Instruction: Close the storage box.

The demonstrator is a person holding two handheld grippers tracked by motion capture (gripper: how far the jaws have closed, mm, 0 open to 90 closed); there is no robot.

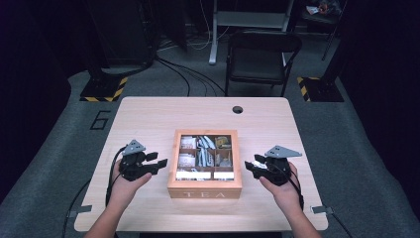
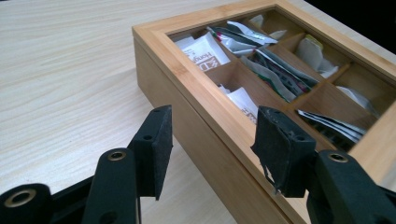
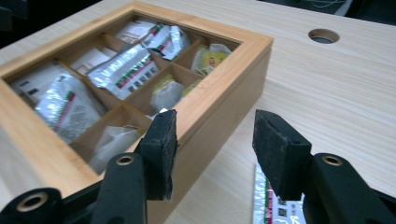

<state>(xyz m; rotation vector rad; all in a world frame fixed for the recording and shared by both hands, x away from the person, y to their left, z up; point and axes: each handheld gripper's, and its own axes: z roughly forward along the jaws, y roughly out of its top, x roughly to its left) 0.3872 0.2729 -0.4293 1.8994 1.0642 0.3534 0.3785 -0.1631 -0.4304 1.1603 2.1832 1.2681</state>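
Note:
A wooden tea box (image 1: pixel 204 191) marked TEA stands in the middle of the table, its windowed lid down. Through the window I see several compartments with tea sachets (image 2: pixel 205 51) (image 3: pixel 126 70). My left gripper (image 1: pixel 161 164) hovers just off the box's left side, jaws open with nothing between them; in the left gripper view (image 2: pixel 212 135) the box's edge (image 2: pixel 196 116) runs close ahead. My right gripper (image 1: pixel 250 167) (image 3: pixel 215 135) is open beside the box's right side (image 3: pixel 224 121), apart from it. A loose tea sachet (image 3: pixel 273 205) lies on the table under the right gripper.
The light wooden table (image 1: pixel 148 119) has a round cable hole (image 1: pixel 237 109) at the back. A black chair (image 1: pixel 262 54) stands behind the table. Cables trail from both grippers over the front edge.

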